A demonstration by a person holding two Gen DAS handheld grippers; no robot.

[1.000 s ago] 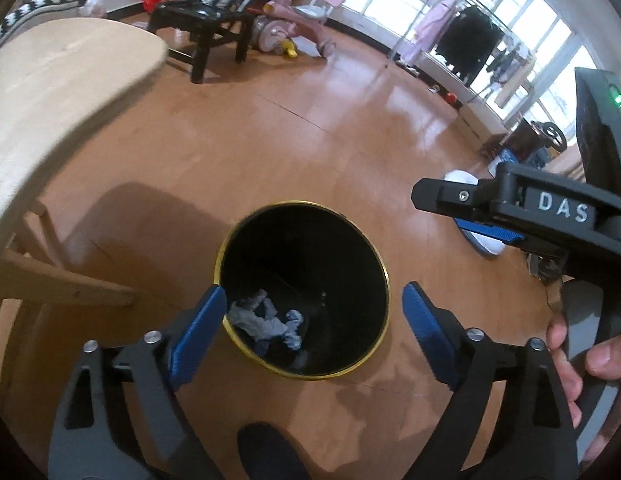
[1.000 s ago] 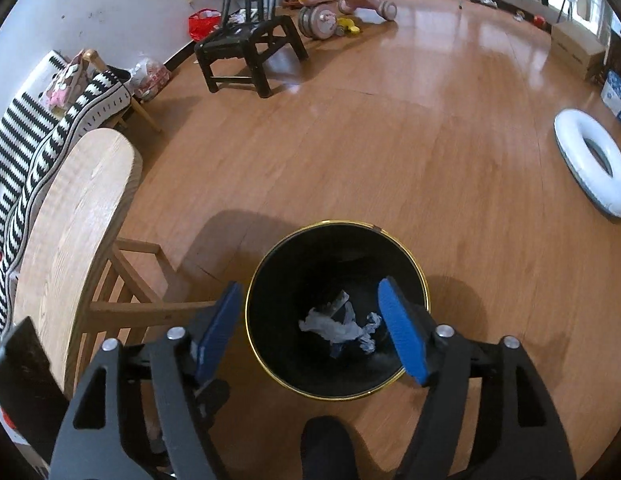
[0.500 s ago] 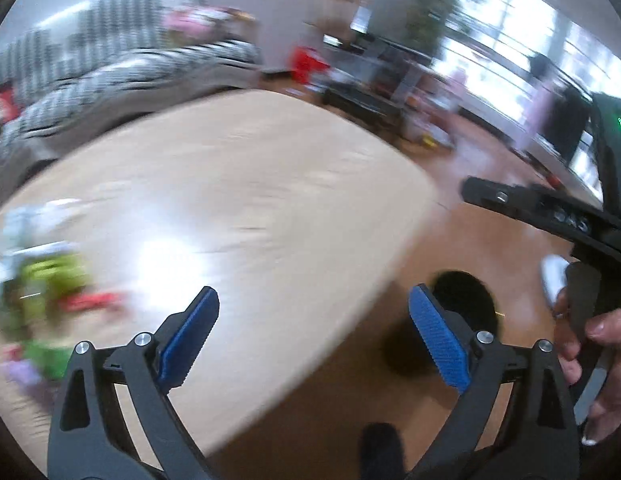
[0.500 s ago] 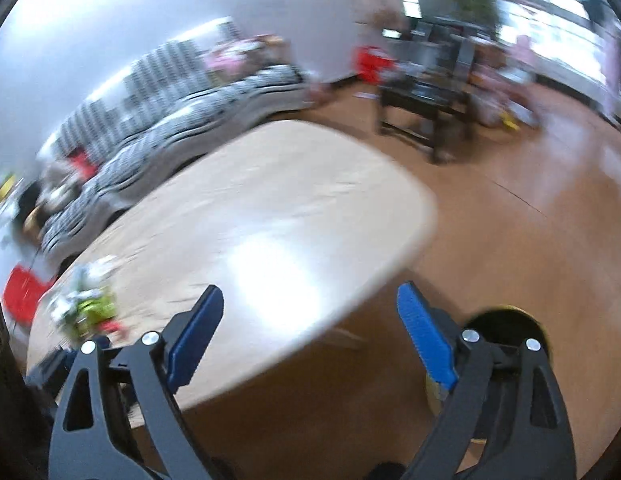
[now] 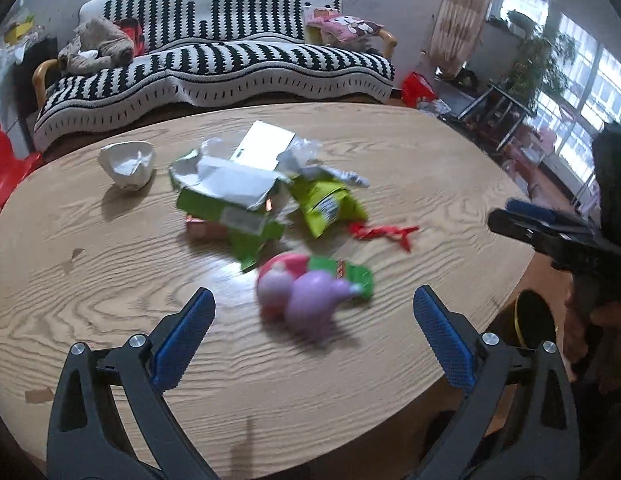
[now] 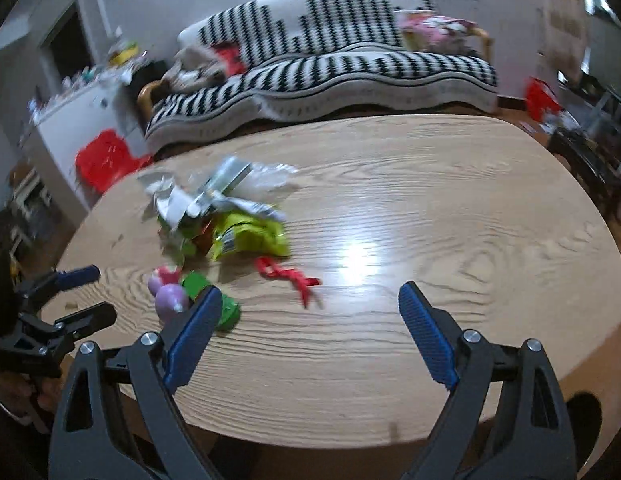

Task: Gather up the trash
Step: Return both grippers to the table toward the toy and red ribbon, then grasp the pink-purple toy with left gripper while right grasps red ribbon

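Both grippers hang wide open and empty above the wooden bench, the left gripper and the right gripper.

Largest is the oval bench, with a black-and-white striped sofa behind it. Trash sits in a loose heap near the bench's middle: torn green snack boxes with silver foil, a lime-green chip bag just beside them, a crumpled white paper cup apart to the left, a blurred pink-and-purple toy-like item on a green wrapper nearest the left gripper, and a thin red wrapper strip. A black bin with a gold rim shows below the bench's right edge.
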